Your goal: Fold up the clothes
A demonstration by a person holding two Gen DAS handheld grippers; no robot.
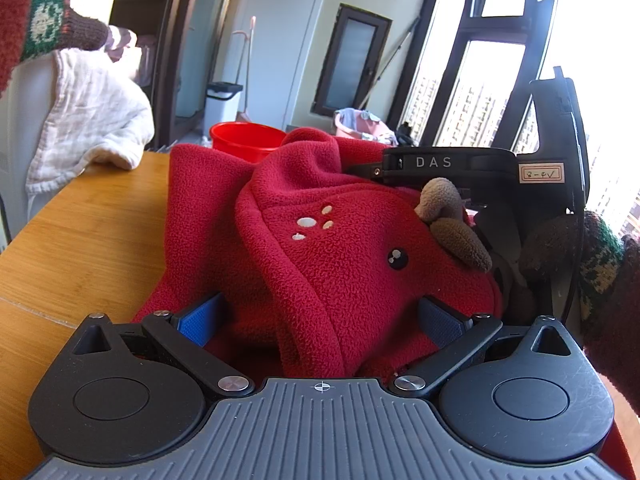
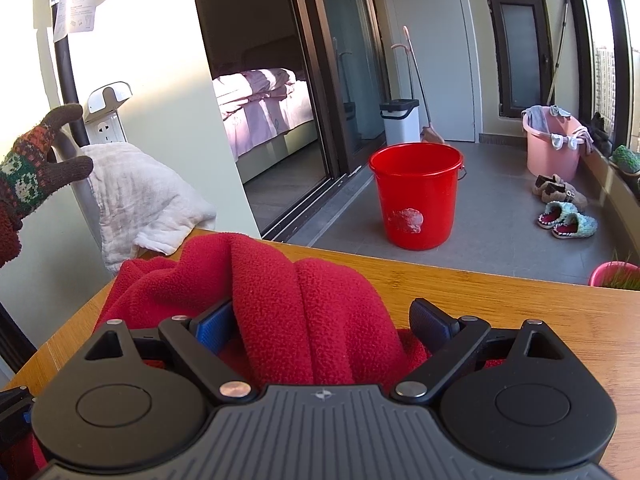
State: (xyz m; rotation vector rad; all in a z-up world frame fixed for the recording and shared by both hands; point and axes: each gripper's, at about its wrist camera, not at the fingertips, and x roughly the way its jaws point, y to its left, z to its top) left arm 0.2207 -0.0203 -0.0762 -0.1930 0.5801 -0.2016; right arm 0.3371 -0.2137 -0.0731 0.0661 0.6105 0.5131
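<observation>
So the red fleece hoodie (image 1: pixel 320 240) is bunched up on the wooden table (image 1: pixel 80 232), hood side up by the look of the little stitched eye and the brown antler bits (image 1: pixel 452 228) sewn on it. Not flat at all yet, so I'd say the folding has barely started and this is the grab-and-spread-out stage.

Starting on the left: the left gripper (image 1: pixel 320 316) has its jaws spread wide with a thick ridge of fleece sitting right between the blue pads (image 1: pixel 200 320). The fabric fills the gap, but I can't see the pads actually squeezing it, so it reads as straddling the cloth rather than pinching. The hoodie sits directly in front of and under this gripper, piling up away from it.

Moving right: the right gripper (image 2: pixel 324 320) is the same deal, jaws wide apart, a fold of the red fleece humped up between them and leaning against its left pad, with its right pad standing clear of the cloth. Most of the garment lies to this gripper's left and just ahead. In the left view the right gripper comes in sideways from the right, held in a knitted glove (image 1: pixel 592 264).

My guess is both are lined up over raised folds because those are easiest to pinch.
</observation>
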